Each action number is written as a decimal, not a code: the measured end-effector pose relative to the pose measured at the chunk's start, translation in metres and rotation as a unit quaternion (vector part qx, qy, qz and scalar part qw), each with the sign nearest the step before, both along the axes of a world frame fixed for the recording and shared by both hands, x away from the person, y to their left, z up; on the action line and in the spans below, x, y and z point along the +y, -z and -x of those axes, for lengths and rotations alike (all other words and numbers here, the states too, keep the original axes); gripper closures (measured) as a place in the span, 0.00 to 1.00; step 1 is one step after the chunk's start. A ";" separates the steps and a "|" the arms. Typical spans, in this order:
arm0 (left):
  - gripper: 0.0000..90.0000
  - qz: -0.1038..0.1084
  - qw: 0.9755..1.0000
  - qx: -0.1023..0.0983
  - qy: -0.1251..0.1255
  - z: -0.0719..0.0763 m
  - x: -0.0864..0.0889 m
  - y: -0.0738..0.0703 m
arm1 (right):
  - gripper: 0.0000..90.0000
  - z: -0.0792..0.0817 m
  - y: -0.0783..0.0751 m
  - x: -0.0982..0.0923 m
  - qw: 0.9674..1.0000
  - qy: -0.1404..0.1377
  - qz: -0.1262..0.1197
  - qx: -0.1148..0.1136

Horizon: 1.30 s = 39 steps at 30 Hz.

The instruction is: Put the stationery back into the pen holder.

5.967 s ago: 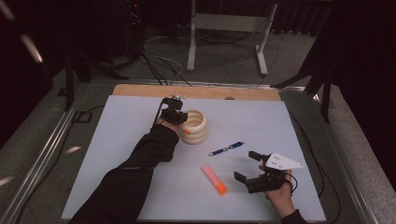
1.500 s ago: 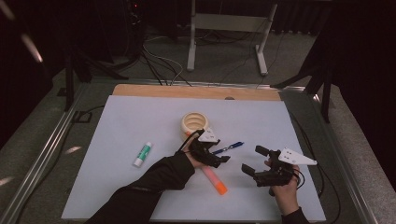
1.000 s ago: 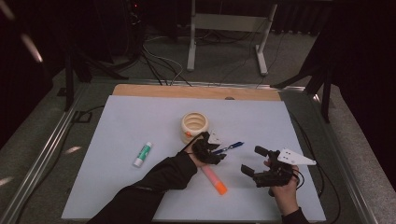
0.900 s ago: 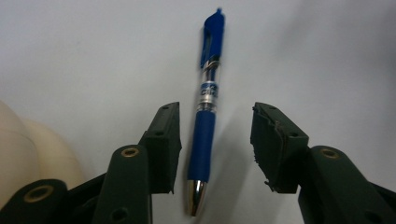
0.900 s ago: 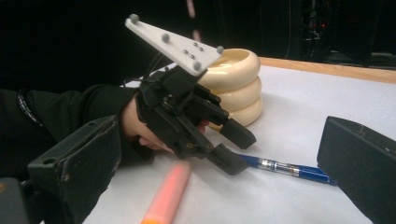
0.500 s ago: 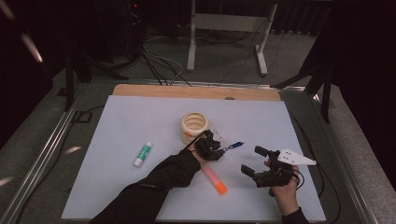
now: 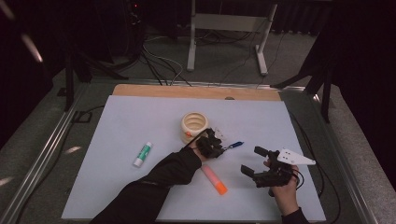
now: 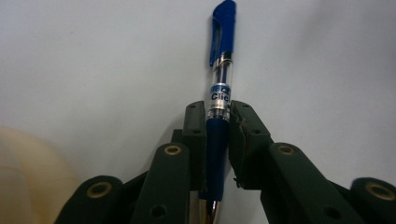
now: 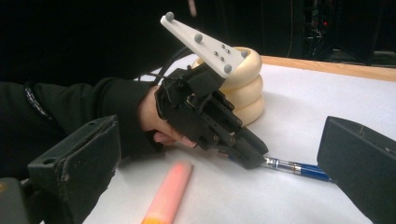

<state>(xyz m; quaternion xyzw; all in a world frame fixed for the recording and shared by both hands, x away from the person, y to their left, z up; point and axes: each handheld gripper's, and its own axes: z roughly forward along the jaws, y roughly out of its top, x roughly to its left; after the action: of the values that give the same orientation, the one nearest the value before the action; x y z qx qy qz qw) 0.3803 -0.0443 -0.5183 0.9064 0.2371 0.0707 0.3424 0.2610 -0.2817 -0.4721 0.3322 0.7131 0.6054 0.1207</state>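
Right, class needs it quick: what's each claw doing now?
Left claw: jaws just closed, shut on the blue pen.
Right claw: open, holding nothing.

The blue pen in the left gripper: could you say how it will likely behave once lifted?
The pen looks slim and light, so it should lift easily. The left gripper, jaws just closed, clamps its smooth round barrel, so it may slip or pivot. Set back on the mat, it would probably roll.

Orange marker [image 7: 214, 179], ridged cream holder [image 7: 195, 125], probably glue stick [image 7: 143, 154].
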 end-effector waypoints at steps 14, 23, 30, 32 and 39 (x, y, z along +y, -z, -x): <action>0.90 -0.013 1.000 -0.002 0.011 0.003 0.000 -0.004 | 0.00 0.000 0.000 0.000 1.000 0.001 0.000 0.002; 0.90 -0.009 0.999 0.000 0.031 0.010 0.001 -0.015 | 0.00 -0.001 0.001 -0.002 1.000 0.016 0.004 -0.002; 0.90 -0.005 0.999 0.005 0.041 0.014 0.010 -0.030 | 0.00 -0.001 0.001 0.001 1.000 0.019 0.019 -0.008; 0.90 -0.005 0.999 0.006 0.045 0.017 0.013 -0.034 | 0.00 -0.001 0.002 0.002 1.000 0.015 0.020 -0.007; 0.90 -0.004 0.998 0.011 0.060 0.025 0.025 -0.047 | 0.00 -0.002 0.002 0.005 1.000 0.008 0.027 -0.001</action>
<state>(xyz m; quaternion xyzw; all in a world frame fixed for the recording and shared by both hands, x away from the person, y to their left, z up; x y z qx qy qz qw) 0.3552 -0.0196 -0.4715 0.9212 0.1853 0.0412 0.3396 0.2633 -0.2765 -0.4744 0.3340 0.7265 0.5850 0.1356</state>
